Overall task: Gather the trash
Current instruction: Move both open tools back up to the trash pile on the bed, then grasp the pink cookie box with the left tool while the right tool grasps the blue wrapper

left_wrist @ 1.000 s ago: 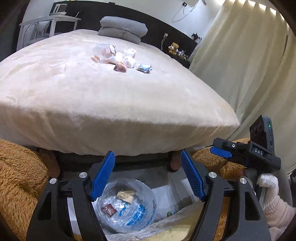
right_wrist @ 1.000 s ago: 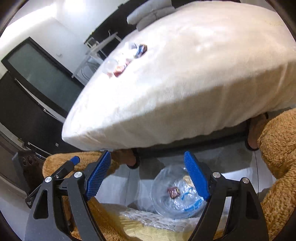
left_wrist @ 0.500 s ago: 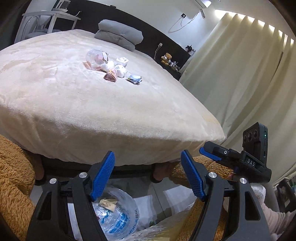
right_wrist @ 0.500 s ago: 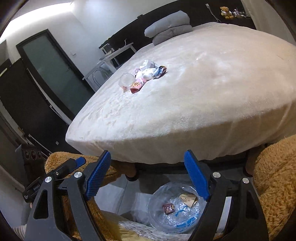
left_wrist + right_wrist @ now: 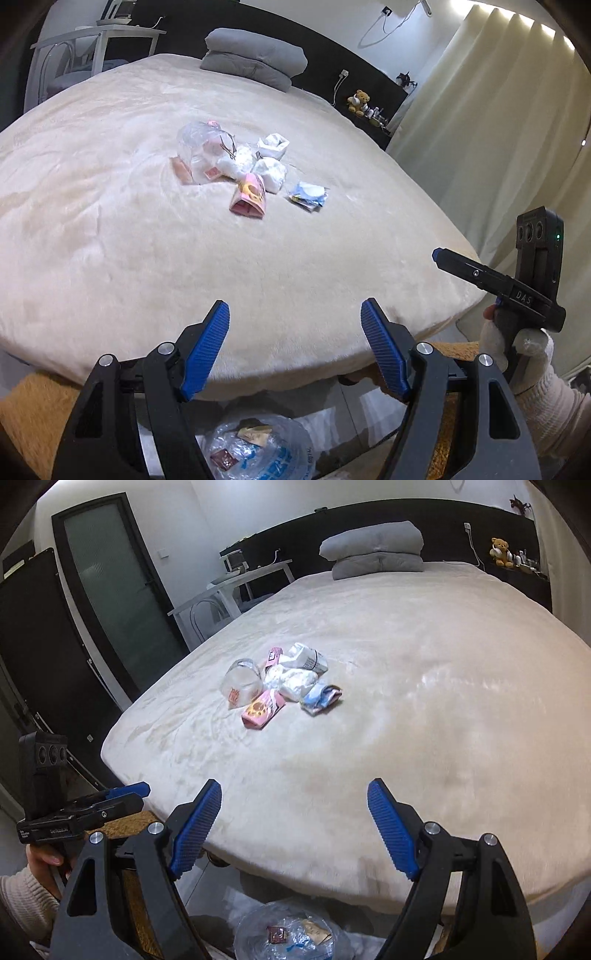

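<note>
Trash point(image 5: 251, 173) lies in a small pile near the middle of a wide bed point(image 5: 110, 229) with a cream plush cover: crumpled white paper, a pink wrapper point(image 5: 263, 709) and a clear plastic cup point(image 5: 242, 686). Both the left gripper point(image 5: 295, 325) and the right gripper point(image 5: 294, 802) hang over the bed's near edge, jaws spread wide and holding nothing. A clear bag point(image 5: 258, 450) with scraps sits on the floor below. Folded grey pillows point(image 5: 373, 550) rest by the dark headboard, and pale curtains point(image 5: 498, 129) hang on the right.

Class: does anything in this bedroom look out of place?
Yes. A cluster of litter sits mid-bed: a pink wrapper, crumpled tissues and a clear plastic bag, none of which belong on bedding.
</note>
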{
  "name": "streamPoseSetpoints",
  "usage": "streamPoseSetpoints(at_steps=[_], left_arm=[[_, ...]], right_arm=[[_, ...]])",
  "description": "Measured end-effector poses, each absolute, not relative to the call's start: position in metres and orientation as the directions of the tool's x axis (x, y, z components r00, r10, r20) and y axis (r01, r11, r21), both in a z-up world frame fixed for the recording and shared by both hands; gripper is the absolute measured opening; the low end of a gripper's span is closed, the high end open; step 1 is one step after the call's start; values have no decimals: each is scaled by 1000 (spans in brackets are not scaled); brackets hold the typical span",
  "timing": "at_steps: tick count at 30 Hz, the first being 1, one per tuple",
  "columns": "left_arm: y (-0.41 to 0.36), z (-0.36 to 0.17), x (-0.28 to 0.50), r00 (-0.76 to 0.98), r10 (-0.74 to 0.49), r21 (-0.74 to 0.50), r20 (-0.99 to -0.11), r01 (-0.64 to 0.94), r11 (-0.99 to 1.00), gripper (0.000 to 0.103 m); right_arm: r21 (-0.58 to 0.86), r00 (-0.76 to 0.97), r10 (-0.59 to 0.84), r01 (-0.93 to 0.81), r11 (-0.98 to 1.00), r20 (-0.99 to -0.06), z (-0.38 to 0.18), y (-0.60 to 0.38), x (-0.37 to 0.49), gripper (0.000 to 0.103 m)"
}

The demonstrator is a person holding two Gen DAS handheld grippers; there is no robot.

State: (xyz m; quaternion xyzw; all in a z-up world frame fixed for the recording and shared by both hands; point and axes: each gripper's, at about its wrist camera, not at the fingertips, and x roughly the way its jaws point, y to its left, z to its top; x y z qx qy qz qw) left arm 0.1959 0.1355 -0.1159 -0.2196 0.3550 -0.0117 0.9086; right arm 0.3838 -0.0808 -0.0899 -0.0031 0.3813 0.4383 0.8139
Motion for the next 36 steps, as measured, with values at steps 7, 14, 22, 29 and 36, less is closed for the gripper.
streamPoseSetpoints(at_steps=[7, 14, 22, 29, 36], left_arm=[[155, -108, 291, 650, -130, -270, -749, -120, 955, 72], [172, -131, 355, 582, -107, -207, -806, -108, 972, 72], [165, -155, 376, 586, -108, -120, -803, 18, 993, 60], [171, -158, 372, 590, -62, -76, -805, 1, 997, 41], [169, -151, 368, 610, -84, -79, -788, 35, 996, 41]], right_arm=[[265, 299, 668, -750, 606, -681, -93, -15, 464, 80], [230, 222, 636, -804, 548, -739, -125, 37, 506, 80], [237, 150, 663, -858, 456, -733, -143, 57, 520, 78], [159, 195, 666, -888, 432, -720, -148, 52, 504, 75], [107, 210, 630, -898, 427, -747, -156, 69, 498, 50]])
